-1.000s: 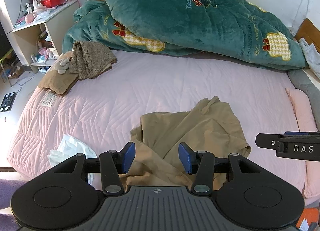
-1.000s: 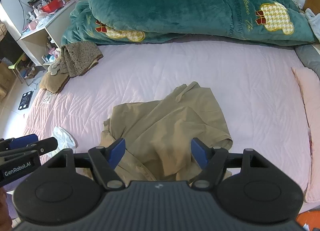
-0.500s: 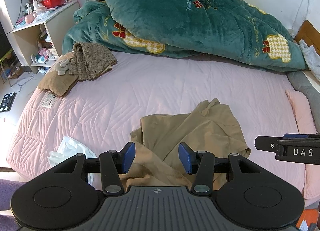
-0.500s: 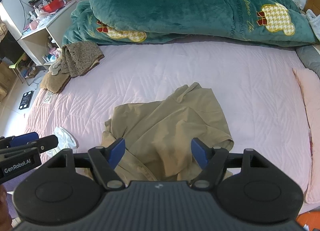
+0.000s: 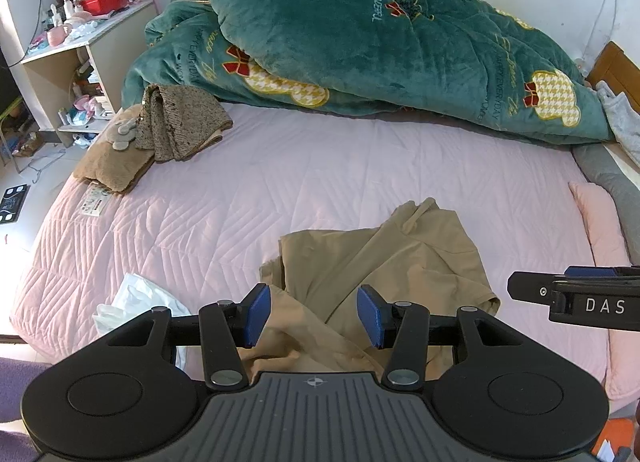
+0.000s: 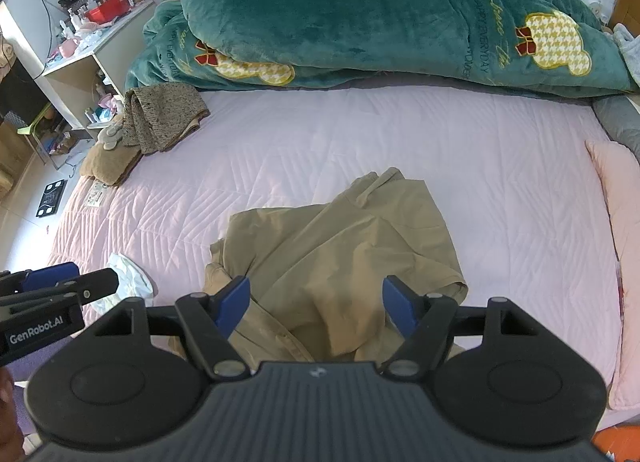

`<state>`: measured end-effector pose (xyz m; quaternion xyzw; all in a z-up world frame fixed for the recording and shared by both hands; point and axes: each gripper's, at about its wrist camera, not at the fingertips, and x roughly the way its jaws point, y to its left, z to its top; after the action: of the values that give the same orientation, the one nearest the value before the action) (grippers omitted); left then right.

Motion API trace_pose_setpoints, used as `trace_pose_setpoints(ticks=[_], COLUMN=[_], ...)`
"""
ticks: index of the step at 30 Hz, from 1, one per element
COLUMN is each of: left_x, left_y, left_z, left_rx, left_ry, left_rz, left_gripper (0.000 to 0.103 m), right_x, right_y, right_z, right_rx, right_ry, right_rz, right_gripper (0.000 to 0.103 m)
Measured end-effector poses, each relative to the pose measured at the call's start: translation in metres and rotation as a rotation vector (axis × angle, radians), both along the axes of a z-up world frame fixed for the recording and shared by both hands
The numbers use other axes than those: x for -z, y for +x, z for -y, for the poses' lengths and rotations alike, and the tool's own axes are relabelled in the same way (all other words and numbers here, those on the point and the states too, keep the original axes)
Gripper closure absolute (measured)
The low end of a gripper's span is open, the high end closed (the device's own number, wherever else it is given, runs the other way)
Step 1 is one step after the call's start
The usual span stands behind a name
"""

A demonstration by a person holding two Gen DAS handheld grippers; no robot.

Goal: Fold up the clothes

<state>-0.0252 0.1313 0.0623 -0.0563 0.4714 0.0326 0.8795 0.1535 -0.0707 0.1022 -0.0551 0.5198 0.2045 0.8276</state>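
Bedroom, mid-task: I hold both tongs above a crumpled tan garment (image 5: 384,258), soft matte cloth in loose folds w/ a stitched placket, lying near the front edge of a pink quilted bedspread (image 5: 320,166) w/ chevron stitching. Left gripper (image 5: 314,314): blue pads roughly half apart, nothing pinched, cloth seen below the gap. Right gripper (image 6: 316,300): pads wider, also empty, over the same garment. Behind, a plush teal comforter (image 5: 380,42) w/ houndstooth bear patches is heaped along the wall. A speckled brown knit (image 5: 180,122) sits folded far left on a fuzzy tan piece; white crinkled fabric (image 5: 136,302) by the near-left edge. Vs. a sec ago: no change I can see, garment and both tongs as they were.
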Motion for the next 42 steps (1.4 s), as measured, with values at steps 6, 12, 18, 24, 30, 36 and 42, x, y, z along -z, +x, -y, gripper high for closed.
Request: trace_pose_setpoints(ticks=[6,12,18,24,30,36,42], left_x=[0.001,0.002,0.004,0.004,0.008,0.010,0.011], left_y=[0.003,0.005,0.007,0.010,0.014,0.017,0.019], left_z=[0.000,-0.001,-0.002,-0.002,0.000,0.002,0.001], left_rx=[0.005,0.007,0.007,0.009,0.015,0.025,0.026], left_ry=[-0.002,-0.007,-0.010,-0.015,-0.020,-0.020,-0.021], left_rz=[-0.004,-0.007,-0.009,-0.010,-0.018,-0.022,-0.022], left_gripper=[0.053,0.053,0.053,0.053,0.053,0.053,0.053], right_x=[0.001,0.002,0.002,0.003,0.003,0.006,0.006], right_y=[0.001,0.001,0.004,0.006,0.008,0.011,0.013], right_z=[-0.001,-0.003,-0.004,-0.002,-0.001,0.001,0.000], right_rx=[0.000,0.001,-0.002,0.006,0.024,0.036,0.034], right_ry=[-0.003,-0.005,-0.007,-0.010,-0.032,-0.050,-0.048], right_rz=[-0.003,-0.005,-0.006,-0.005,0.009,0.016,0.011], right_gripper=[0.029,0.029,0.029,0.028,0.027,0.026,0.026])
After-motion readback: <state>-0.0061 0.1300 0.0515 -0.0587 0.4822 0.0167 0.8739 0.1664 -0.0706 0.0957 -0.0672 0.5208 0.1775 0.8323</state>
